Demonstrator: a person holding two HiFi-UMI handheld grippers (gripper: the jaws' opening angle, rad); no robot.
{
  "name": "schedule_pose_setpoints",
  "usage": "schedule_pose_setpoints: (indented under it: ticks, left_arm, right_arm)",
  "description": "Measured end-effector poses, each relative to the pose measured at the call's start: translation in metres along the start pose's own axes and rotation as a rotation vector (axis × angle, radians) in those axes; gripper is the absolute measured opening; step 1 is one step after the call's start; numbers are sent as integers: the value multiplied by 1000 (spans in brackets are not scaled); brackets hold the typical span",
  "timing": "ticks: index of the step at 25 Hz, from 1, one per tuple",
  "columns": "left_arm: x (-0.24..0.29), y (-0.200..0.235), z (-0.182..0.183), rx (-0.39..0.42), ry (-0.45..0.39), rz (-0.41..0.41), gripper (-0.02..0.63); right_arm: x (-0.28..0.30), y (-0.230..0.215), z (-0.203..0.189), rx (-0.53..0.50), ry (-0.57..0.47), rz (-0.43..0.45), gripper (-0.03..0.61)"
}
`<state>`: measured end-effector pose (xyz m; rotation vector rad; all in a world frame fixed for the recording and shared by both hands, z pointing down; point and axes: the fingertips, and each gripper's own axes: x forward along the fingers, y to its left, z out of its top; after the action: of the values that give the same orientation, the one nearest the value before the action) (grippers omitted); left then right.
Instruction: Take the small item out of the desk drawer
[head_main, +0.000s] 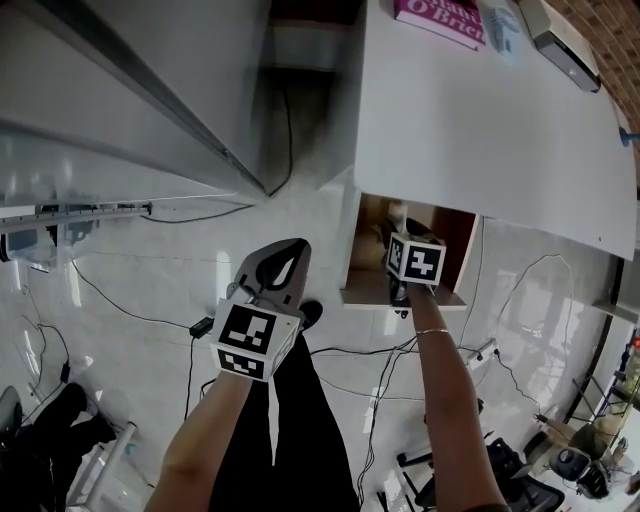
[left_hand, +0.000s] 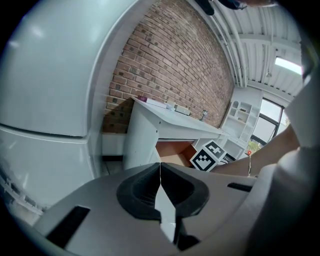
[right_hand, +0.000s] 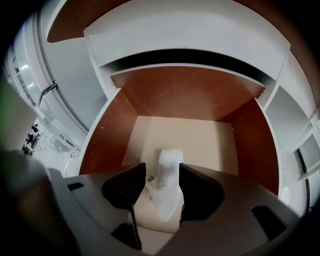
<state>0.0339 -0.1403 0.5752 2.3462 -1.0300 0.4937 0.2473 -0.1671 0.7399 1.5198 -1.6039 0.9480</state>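
The desk drawer (head_main: 366, 248) stands pulled out under the white desktop (head_main: 480, 130). My right gripper (head_main: 411, 238) reaches down into it, its marker cube above the front edge. In the right gripper view the brown-walled drawer (right_hand: 105, 145) has a pale floor, and a small white item (right_hand: 168, 175) lies on it. The right gripper (right_hand: 164, 186) is open with the item between its jaws, close to the right-hand pad and with a gap to the left-hand one. My left gripper (head_main: 284, 260) hangs over the floor left of the drawer, shut and empty (left_hand: 160, 172).
A pink book (head_main: 440, 18) and a grey device (head_main: 560, 42) lie on the desktop. A big white cabinet (head_main: 100, 90) stands at the left. Cables (head_main: 150, 312) trail over the glossy floor. Chair parts (head_main: 520, 470) sit at the bottom right. A brick wall (left_hand: 165, 75) stands behind the desk.
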Motion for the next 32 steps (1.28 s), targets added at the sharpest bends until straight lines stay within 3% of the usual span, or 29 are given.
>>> schedule_pose_setpoints:
  ticks: [19, 32]
  left_arm:
    - [13, 10, -3, -10, -18, 31, 23]
    - [16, 14, -4, -16, -16, 41, 22]
  right_arm:
    - [34, -9, -22, 19, 75, -16, 230]
    - [39, -15, -25, 21, 81, -40, 192]
